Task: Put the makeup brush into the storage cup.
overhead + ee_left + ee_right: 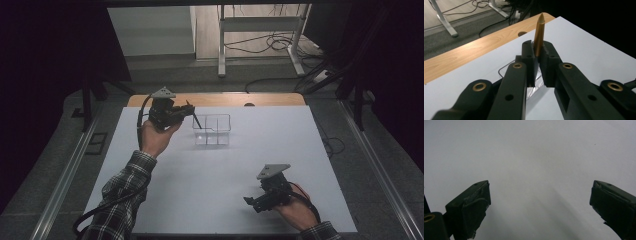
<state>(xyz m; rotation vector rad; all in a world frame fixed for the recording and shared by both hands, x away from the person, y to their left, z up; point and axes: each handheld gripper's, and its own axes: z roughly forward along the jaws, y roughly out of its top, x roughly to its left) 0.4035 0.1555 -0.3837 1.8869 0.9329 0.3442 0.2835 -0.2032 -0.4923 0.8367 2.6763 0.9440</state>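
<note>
Nearest the person, the right gripper (256, 200) rests low over the white table (300, 150), its jaws spread wide with nothing between them; in the right gripper view the two black pads (475, 205) are cut off at the bottom edge, and their rubber faces look frayed.

Farther off, the left gripper (189, 111) is held up in the left hand (156, 136) beside a clear plastic box (212, 130). Its jaws are pressed together on a pen (539, 35) — gold-brown, slim, tapering to a pointed tip that stands up past the fingertips. The pen's lower part is hidden between the pads, and in the high view it reads only as a thin dark stick slanting down towards the box's near-left corner. Whether it touches the box cannot be told.

The box's dividers are faint — its inside is hard to make out.
</note>
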